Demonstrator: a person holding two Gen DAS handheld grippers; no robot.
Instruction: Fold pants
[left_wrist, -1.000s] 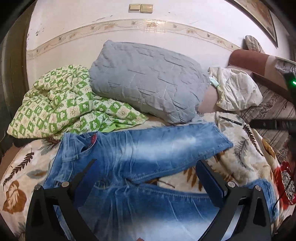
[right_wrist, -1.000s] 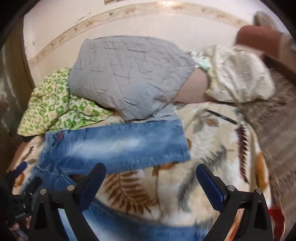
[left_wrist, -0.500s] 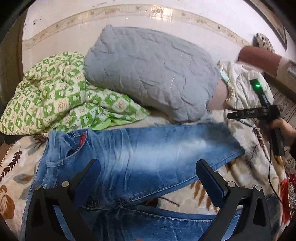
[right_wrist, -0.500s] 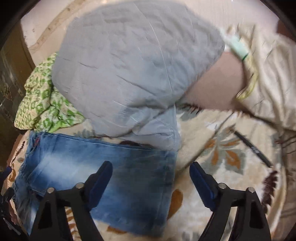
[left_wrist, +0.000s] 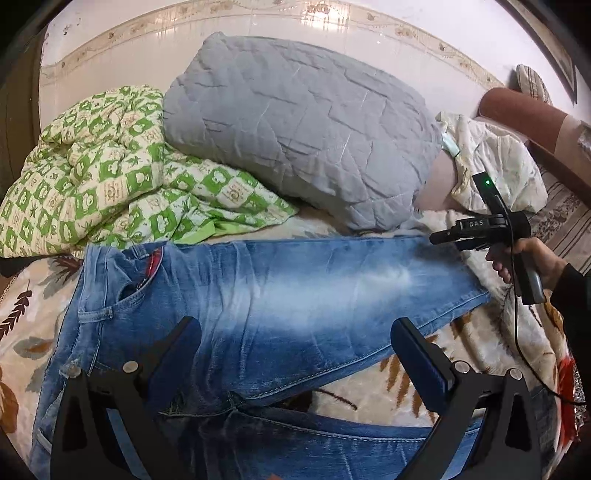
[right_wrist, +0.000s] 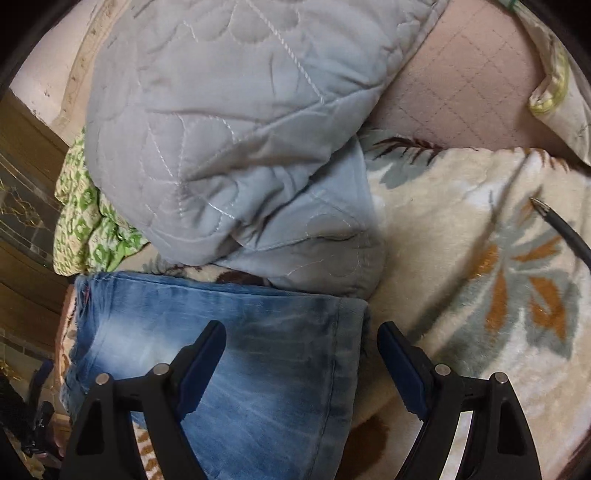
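Blue washed jeans (left_wrist: 295, 295) lie flat on a leaf-patterned blanket, waistband at the left, one leg running to the right. My left gripper (left_wrist: 295, 343) hovers open over the thigh of that upper leg, just above the crotch seam, with nothing pinched. In the right wrist view the leg's hem (right_wrist: 351, 350) lies between the fingers of my right gripper (right_wrist: 301, 350). It is open, one finger over the denim and the other over the blanket past the hem. A hand (left_wrist: 524, 258) holds that gripper at the leg's end.
A grey quilted pillow (left_wrist: 295, 129) rests against the wall right behind the jeans, its corner (right_wrist: 314, 251) almost touching the hem. A green checked quilt (left_wrist: 92, 177) is heaped at the left, a cream cloth (left_wrist: 495, 158) at the right. A black pen (right_wrist: 561, 229) lies on the blanket (right_wrist: 461, 258).
The right gripper has swung down and in toward the end of the trouser leg, and its jaws have narrowed a little. The left gripper has crept forward over the jeans.
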